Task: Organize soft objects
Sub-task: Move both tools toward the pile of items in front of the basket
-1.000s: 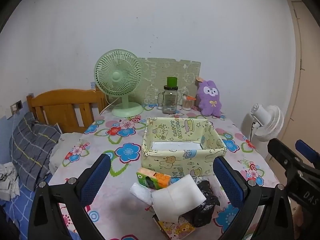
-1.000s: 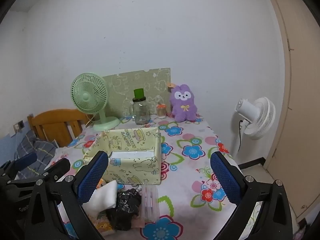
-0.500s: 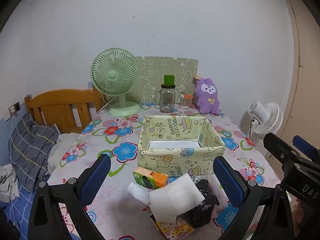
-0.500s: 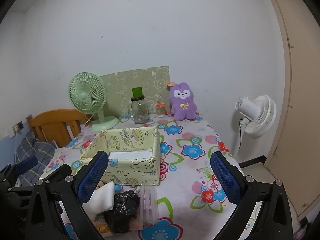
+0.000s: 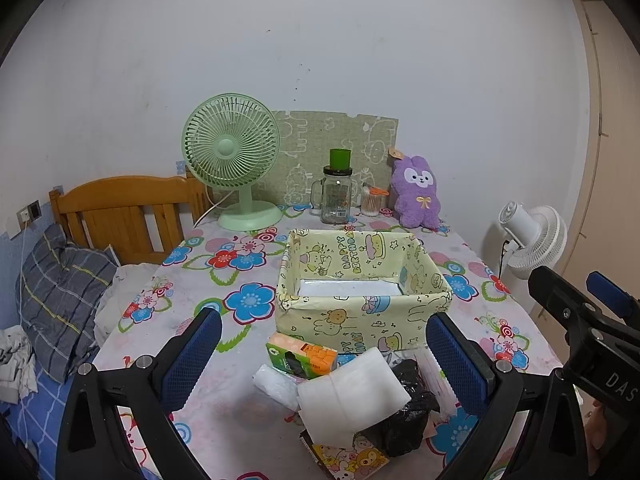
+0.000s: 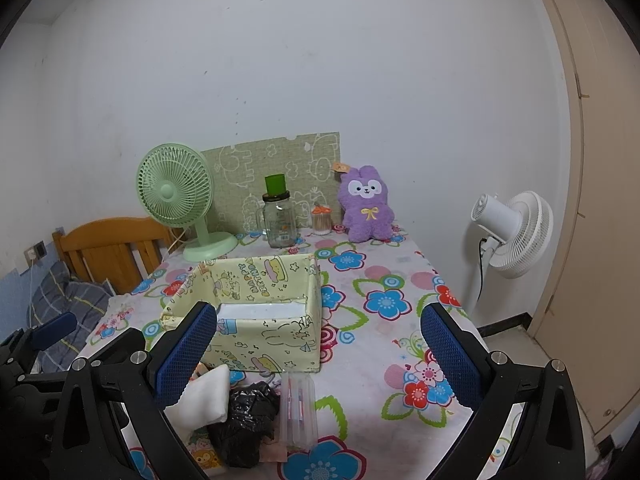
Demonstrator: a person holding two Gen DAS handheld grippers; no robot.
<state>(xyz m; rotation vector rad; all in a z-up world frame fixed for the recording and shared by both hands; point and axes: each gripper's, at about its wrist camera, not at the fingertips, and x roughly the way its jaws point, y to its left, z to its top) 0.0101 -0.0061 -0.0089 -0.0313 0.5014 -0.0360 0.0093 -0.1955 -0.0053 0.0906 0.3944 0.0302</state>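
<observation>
Both hand-held grippers, left (image 5: 323,354) and right (image 6: 318,350), gape wide, holding nothing. Just before the yellow fabric box (image 5: 362,294) on the bench (image 5: 192,312) lie a white foam sheet (image 5: 352,394), black plastic bag (image 5: 408,408) and tissue pack (image 5: 301,356).

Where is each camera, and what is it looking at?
Left wrist: on the left gripper, facing the pile and yellow box; the right gripper shows at its right edge.
Right wrist: on the right gripper, more to the right; the left gripper shows at its left edge.
Both see the box, green fan and purple bunny.
</observation>
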